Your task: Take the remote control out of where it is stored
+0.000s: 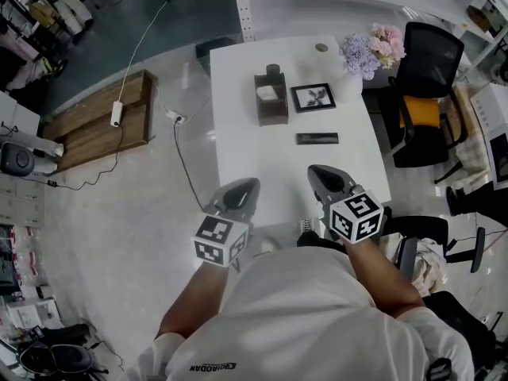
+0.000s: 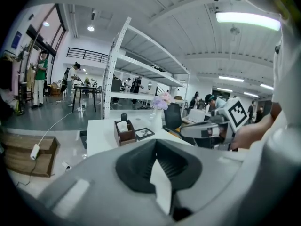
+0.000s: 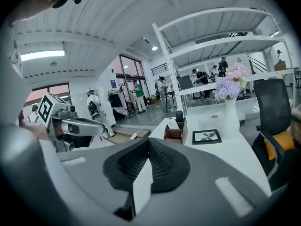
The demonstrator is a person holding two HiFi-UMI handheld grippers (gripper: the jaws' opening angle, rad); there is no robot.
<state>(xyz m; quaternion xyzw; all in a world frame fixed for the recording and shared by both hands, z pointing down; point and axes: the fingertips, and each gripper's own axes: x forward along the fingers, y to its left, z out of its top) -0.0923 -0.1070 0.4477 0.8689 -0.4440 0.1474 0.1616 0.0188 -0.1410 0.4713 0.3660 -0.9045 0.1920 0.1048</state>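
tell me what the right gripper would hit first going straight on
Likely the remote on the table just ahead of the right gripper; height is unclear, so it may pass over it.

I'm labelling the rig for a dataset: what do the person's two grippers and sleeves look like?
Both the left gripper and right gripper have smooth grey shells with black ribbed pads. Each carries a white cube printed with black square markers. The person wears a white short-sleeved T-shirt.

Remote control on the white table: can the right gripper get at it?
Probably yes: only bare table lies between the right gripper and the remote control, though its shut jaws must open first.
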